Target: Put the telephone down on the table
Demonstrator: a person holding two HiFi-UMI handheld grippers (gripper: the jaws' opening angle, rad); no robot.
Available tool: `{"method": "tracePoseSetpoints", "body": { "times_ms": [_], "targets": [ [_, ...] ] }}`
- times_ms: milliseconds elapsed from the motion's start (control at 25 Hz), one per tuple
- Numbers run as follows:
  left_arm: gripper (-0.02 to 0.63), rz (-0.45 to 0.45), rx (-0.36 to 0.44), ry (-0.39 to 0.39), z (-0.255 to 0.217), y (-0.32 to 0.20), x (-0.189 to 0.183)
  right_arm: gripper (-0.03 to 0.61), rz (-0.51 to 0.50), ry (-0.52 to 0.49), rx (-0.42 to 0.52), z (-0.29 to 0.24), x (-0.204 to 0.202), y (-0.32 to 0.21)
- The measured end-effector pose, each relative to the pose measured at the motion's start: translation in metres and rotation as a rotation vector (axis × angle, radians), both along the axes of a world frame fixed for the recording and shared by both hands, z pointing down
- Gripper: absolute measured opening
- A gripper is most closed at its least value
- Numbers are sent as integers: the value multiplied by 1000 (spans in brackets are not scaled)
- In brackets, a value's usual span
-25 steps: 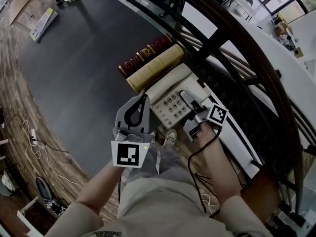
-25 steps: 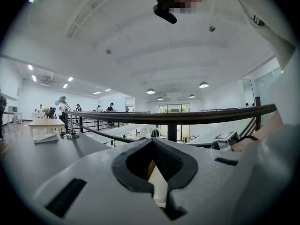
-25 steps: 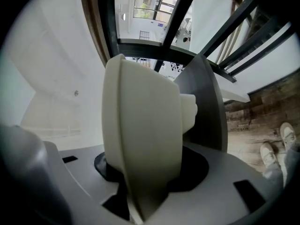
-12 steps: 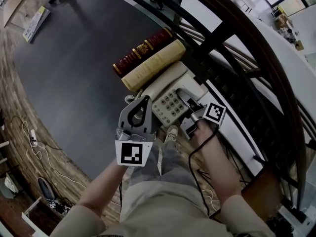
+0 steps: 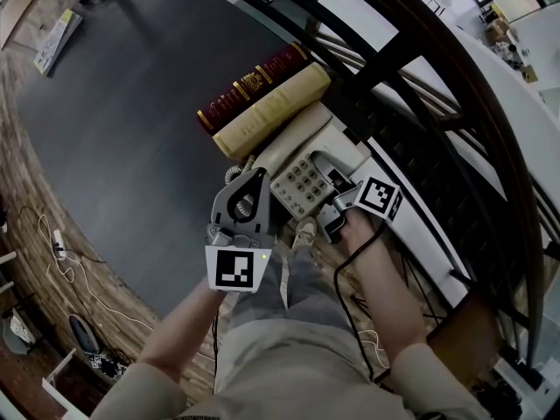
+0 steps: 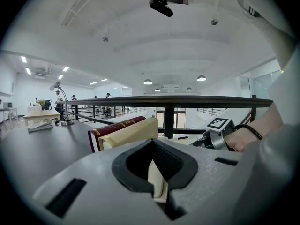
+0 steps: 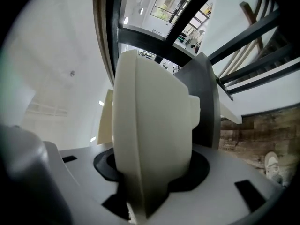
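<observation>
Both the left gripper (image 5: 255, 178) and right gripper (image 5: 338, 192) clamp the telephone (image 5: 297, 185) beside the tan book (image 5: 271, 112); lowering them evenly should seat it flat on the table (image 5: 131, 103).

Your head camera is looking steeply down onto the dark table (image 5: 131, 121). The camera on your left gripper (image 6: 154, 172) is looking level across it, past the books (image 6: 123, 131). The camera on your right gripper (image 7: 150, 191) is sitting close against the telephone (image 7: 150, 125), which all three views are sharing.
</observation>
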State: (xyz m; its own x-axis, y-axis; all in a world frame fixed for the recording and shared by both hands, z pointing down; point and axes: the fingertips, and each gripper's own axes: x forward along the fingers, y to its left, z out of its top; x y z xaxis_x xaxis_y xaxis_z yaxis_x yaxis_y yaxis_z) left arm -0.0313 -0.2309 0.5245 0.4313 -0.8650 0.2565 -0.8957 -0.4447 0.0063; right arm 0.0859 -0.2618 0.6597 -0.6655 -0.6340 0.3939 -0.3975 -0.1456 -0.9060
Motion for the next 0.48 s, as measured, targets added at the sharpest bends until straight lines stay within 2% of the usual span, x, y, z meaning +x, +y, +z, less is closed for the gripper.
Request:
{"method": "tracePoseSetpoints", "body": {
  "times_ms": [200, 480],
  "targets": [
    [4, 19, -19, -1, 8, 2, 1, 227, 30, 107, -68, 0, 0, -2],
    [3, 32, -38, -3, 11, 9, 3, 307, -23, 274, -199, 7, 3, 4]
  ]
}}
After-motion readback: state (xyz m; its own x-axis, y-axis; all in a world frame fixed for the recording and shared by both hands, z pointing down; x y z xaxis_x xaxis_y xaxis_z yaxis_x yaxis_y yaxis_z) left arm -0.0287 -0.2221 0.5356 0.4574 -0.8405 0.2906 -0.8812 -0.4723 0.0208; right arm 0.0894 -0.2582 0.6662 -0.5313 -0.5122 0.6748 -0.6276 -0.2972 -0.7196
